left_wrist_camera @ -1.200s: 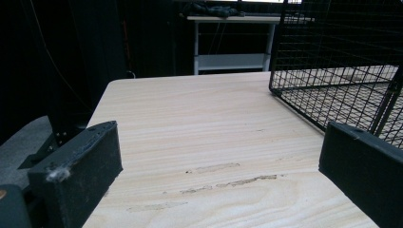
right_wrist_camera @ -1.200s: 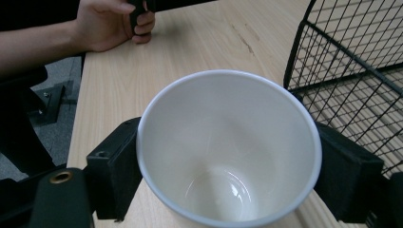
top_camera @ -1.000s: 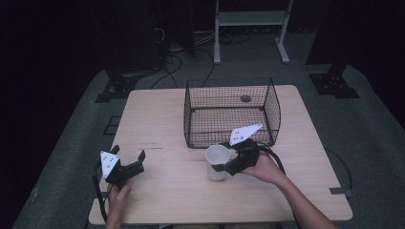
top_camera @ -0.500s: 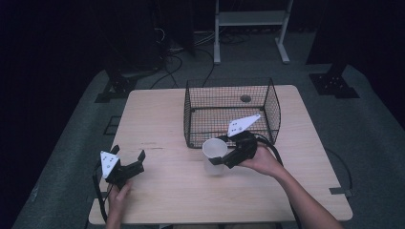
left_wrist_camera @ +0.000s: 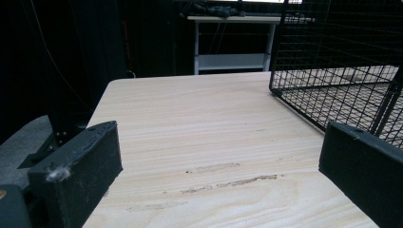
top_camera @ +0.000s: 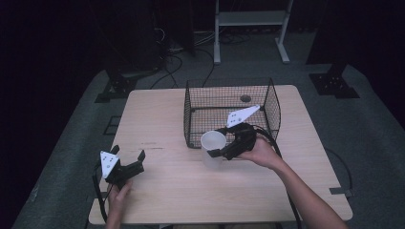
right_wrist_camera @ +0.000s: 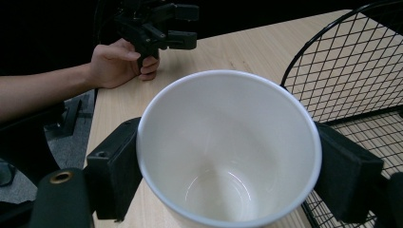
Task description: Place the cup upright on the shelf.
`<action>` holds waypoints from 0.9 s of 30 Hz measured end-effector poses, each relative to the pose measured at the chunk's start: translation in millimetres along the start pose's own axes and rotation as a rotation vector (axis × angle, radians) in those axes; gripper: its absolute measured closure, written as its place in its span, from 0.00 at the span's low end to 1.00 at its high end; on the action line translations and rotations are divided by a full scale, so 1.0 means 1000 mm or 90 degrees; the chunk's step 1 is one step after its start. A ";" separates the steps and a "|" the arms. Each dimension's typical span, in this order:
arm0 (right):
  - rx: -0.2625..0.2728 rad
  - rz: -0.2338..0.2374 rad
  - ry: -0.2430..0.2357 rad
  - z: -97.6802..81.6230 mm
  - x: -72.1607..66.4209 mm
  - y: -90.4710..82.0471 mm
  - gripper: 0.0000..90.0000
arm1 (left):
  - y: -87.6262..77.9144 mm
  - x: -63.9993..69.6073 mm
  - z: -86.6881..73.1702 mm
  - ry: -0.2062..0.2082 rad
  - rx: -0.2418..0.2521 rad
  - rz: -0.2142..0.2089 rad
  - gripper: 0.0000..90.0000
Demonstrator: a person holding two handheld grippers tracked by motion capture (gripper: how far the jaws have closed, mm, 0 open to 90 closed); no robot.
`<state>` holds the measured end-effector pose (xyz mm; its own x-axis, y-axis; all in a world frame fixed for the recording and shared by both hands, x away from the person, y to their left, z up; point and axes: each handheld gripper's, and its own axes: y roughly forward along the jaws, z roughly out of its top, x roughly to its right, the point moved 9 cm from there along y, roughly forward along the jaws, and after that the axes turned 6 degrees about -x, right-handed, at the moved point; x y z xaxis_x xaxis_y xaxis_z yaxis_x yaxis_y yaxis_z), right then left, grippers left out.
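From the high view I see a pale wooden table [top_camera: 167, 114] with a black wire basket [top_camera: 231, 112] standing toward twelve o'clock of its middle. My right gripper [top_camera: 216, 148] is clenched around a white cup [top_camera: 213, 149], one black jaw pressed against each side of its wall. The cup is upright and empty, lifted just clear of the tabletop, right at the basket's six o'clock wall and outside it. In the right gripper view the cup [right_wrist_camera: 228, 147] sits between the two jaws, mouth facing the camera, with the basket's mesh [right_wrist_camera: 351, 76] at three o'clock. My left gripper [top_camera: 128, 168] rests on the table at about eight o'clock, well apart from the cup, jaws spread wide with nothing between them.
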<state>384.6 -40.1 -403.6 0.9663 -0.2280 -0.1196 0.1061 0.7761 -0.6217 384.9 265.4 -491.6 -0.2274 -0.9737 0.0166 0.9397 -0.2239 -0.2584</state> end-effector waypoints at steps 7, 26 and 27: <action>0.007 -0.006 0.001 0.008 0.005 -0.006 0.21 | 0.000 0.000 0.000 0.000 0.000 0.000 0.00; 0.014 -0.016 0.002 0.029 0.020 -0.016 0.21 | 0.000 0.000 0.000 0.001 0.000 -0.001 0.00; 0.013 -0.017 0.001 0.030 0.021 -0.017 0.21 | 0.000 0.000 0.000 0.001 0.000 -0.001 0.00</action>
<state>410.3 -40.3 -372.7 0.9626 -0.2502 -0.1042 0.1371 0.7812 -0.6090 384.8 265.4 -491.5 -0.2288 -0.9733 0.0160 0.9396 -0.2252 -0.2577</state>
